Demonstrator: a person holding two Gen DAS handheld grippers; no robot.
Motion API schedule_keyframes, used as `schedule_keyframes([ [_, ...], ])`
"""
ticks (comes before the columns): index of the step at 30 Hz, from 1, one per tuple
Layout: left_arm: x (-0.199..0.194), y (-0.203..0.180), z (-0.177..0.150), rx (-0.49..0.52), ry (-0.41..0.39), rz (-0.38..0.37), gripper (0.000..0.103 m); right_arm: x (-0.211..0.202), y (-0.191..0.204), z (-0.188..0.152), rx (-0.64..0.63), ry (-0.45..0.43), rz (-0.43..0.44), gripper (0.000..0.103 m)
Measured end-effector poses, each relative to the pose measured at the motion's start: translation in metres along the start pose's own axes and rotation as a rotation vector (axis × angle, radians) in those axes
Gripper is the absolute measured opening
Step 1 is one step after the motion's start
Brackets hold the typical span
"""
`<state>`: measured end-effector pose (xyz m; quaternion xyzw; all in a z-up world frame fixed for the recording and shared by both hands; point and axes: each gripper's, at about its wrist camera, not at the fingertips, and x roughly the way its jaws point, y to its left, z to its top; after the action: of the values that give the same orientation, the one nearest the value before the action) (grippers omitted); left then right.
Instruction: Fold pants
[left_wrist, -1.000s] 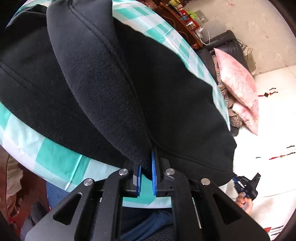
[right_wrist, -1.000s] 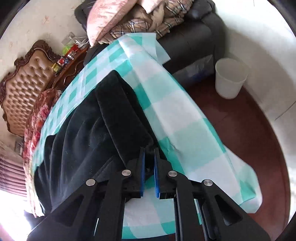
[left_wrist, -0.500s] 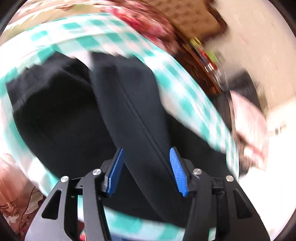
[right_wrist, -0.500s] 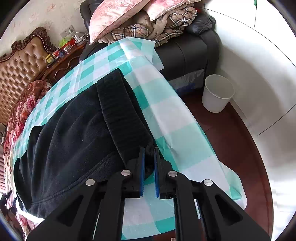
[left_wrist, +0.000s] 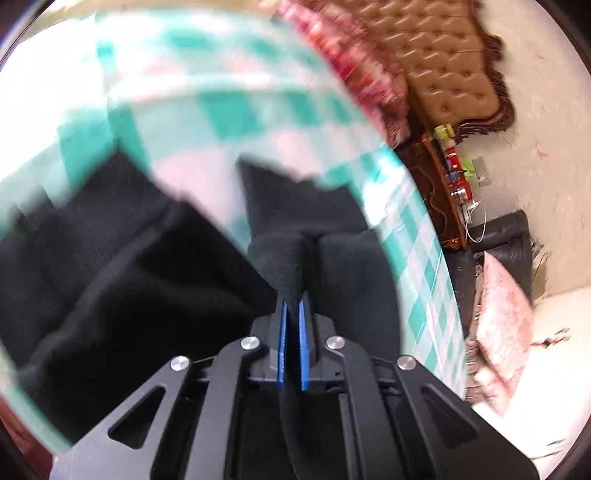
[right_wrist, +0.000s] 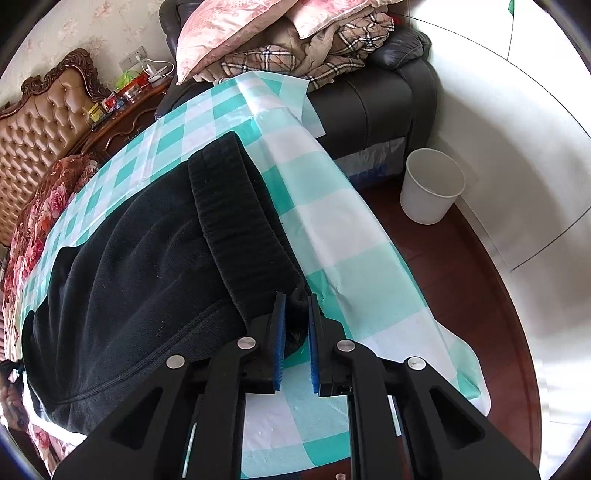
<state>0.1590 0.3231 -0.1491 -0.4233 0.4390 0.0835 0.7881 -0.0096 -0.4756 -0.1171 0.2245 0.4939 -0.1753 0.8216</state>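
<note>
Blue-padded, the left gripper (left_wrist: 291, 314) pinches a fold of the black pants (right_wrist: 155, 266), while the right gripper (right_wrist: 295, 325) clamps their waistband corner. Pants lie on the checked tablecloth (right_wrist: 343, 236), seemingly halved lengthwise; crosswise folds appear left.

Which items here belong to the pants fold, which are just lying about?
Job: black fleece pants, left gripper, right gripper, teal-and-white checked tablecloth.
Bystanders: white plastic bin, pink pillow, plaid blanket, tufted tan headboard.
</note>
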Motion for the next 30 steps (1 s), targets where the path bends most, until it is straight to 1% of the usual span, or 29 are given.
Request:
schedule_keyframes([
  [2, -0.040, -0.016, -0.004, 0.068, -0.100, 0.000, 0.005, 0.000, 0.000, 0.000, 0.004, 0.000, 0.001, 0.011],
  [3, -0.069, -0.018, -0.013, 0.097, -0.174, 0.017, 0.005, 0.000, 0.000, -0.001, 0.004, -0.001, 0.001, 0.011],
  [4, -0.088, -0.012, -0.025, 0.099, -0.219, 0.040, 0.005, 0.001, 0.000, -0.001, 0.004, -0.003, -0.001, 0.011],
  [5, -0.101, -0.003, -0.037, 0.085, -0.247, 0.064, 0.005, 0.001, 0.000, -0.001, 0.004, -0.006, -0.003, 0.011],
  [6, -0.109, 0.016, -0.052, 0.055, -0.248, 0.106, 0.005, 0.001, 0.001, -0.002, 0.003, -0.008, -0.006, 0.011],
  [7, -0.107, 0.032, -0.061, 0.026, -0.228, 0.146, 0.005, 0.001, 0.001, -0.002, 0.001, -0.008, -0.008, 0.011],
  [8, -0.100, 0.049, -0.069, 0.010, -0.189, 0.171, 0.005, 0.002, 0.002, -0.001, -0.002, -0.007, -0.010, 0.011],
  [9, -0.089, 0.065, -0.075, 0.000, -0.130, 0.172, 0.006, 0.002, 0.002, 0.000, -0.006, -0.003, -0.011, 0.011],
  [10, -0.084, 0.075, -0.079, -0.020, -0.101, 0.143, 0.008, 0.002, 0.002, 0.000, -0.008, 0.000, -0.010, 0.011],
  [11, -0.083, 0.081, -0.080, -0.037, -0.094, 0.114, 0.010, 0.001, 0.002, 0.001, -0.008, 0.003, -0.009, 0.011],
  [12, -0.084, 0.088, -0.080, -0.056, -0.103, 0.079, 0.020, 0.001, 0.002, 0.001, -0.006, 0.005, -0.008, 0.011],
  [13, -0.086, 0.093, -0.078, -0.075, -0.112, 0.060, 0.032, 0.001, 0.002, 0.001, -0.002, 0.008, -0.009, 0.011],
  [14, -0.086, 0.098, -0.074, -0.096, -0.118, 0.042, 0.034, 0.001, 0.002, 0.002, 0.006, 0.009, -0.016, 0.016],
  [15, -0.085, 0.102, -0.069, -0.117, -0.113, 0.020, 0.034, 0.000, 0.001, 0.002, 0.016, 0.008, -0.015, 0.021],
  [16, -0.083, 0.104, -0.066, -0.128, -0.102, 0.003, 0.034, 0.000, 0.001, 0.002, 0.019, 0.007, -0.020, 0.023],
  [18, -0.072, 0.105, -0.057, -0.147, -0.076, -0.010, 0.033, 0.000, 0.000, 0.002, 0.025, 0.005, -0.015, 0.023],
  [19, -0.068, 0.105, -0.051, -0.152, -0.065, -0.011, 0.016, 0.001, 0.000, 0.002, 0.027, 0.004, -0.013, 0.022],
  [20, -0.067, 0.104, -0.047, -0.143, -0.058, -0.002, 0.007, 0.001, 0.000, 0.002, 0.026, 0.004, -0.014, 0.019],
  [21, -0.072, 0.098, -0.046, -0.123, -0.070, 0.014, 0.006, 0.000, 0.000, 0.003, 0.019, 0.002, -0.018, 0.016],
  [22, -0.083, 0.094, -0.048, -0.107, -0.093, 0.014, 0.006, -0.001, 0.002, 0.003, 0.005, -0.004, -0.032, 0.010],
  [23, -0.094, 0.087, -0.051, -0.085, -0.118, 0.013, 0.006, -0.002, 0.003, 0.003, -0.007, -0.008, -0.041, 0.010],
  [24, -0.105, 0.078, -0.054, -0.060, -0.146, 0.030, 0.006, -0.003, 0.004, 0.004, -0.012, -0.009, -0.042, 0.009],
  [25, -0.112, 0.076, -0.056, -0.059, -0.160, 0.035, 0.006, -0.003, 0.004, 0.004, -0.013, -0.008, -0.043, 0.009],
  [28, -0.114, 0.088, -0.063, -0.111, -0.145, 0.073, 0.006, -0.004, 0.004, 0.005, -0.009, -0.010, -0.040, 0.008],
  [30, -0.103, 0.100, -0.065, -0.128, -0.115, 0.093, 0.006, -0.006, 0.002, 0.004, -0.005, -0.012, -0.031, 0.008],
])
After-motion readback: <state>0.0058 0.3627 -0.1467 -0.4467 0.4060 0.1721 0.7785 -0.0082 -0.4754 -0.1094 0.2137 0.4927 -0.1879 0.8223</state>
